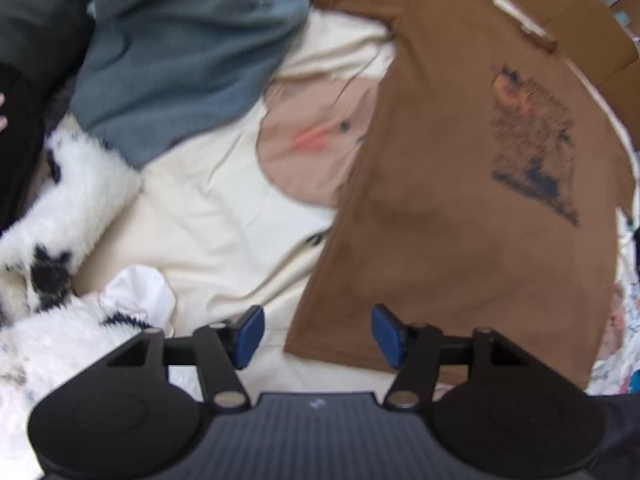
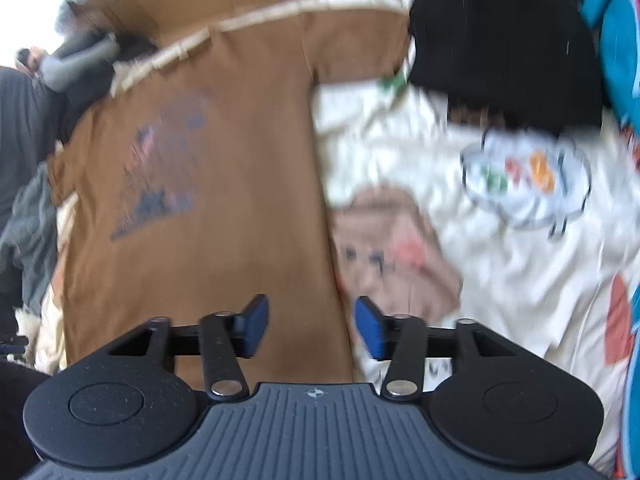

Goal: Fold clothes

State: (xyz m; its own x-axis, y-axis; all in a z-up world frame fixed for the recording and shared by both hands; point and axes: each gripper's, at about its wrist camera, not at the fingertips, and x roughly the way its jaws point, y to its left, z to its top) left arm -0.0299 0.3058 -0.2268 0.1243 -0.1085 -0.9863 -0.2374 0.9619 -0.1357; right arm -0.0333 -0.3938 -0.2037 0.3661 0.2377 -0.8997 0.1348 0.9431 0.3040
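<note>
I see the brown T-shirt (image 1: 460, 200) spread flat, print up, on the cream printed sheet (image 1: 224, 216), its hem nearest me. My left tool (image 1: 318, 334) hangs over the hem's left corner, my right tool (image 2: 312, 326) over its right edge; both stand apart, holding nothing. To grip well, I judge each should pinch both fabric layers at matching corners, clear of the sheet.

— On my left feed, what colour is the shirt?
— Brown T-shirt (image 1: 460, 216), with a dark blue and orange print (image 1: 532, 140) on the chest.
— And beneath it?
— A cream sheet (image 1: 224, 216) patterned with a pinkish-tan patch (image 1: 308, 152). I also see a grey-blue garment (image 1: 188, 52), white fleece with black spots (image 1: 68, 208), and blue pads on my black tongs (image 1: 318, 334).
</note>
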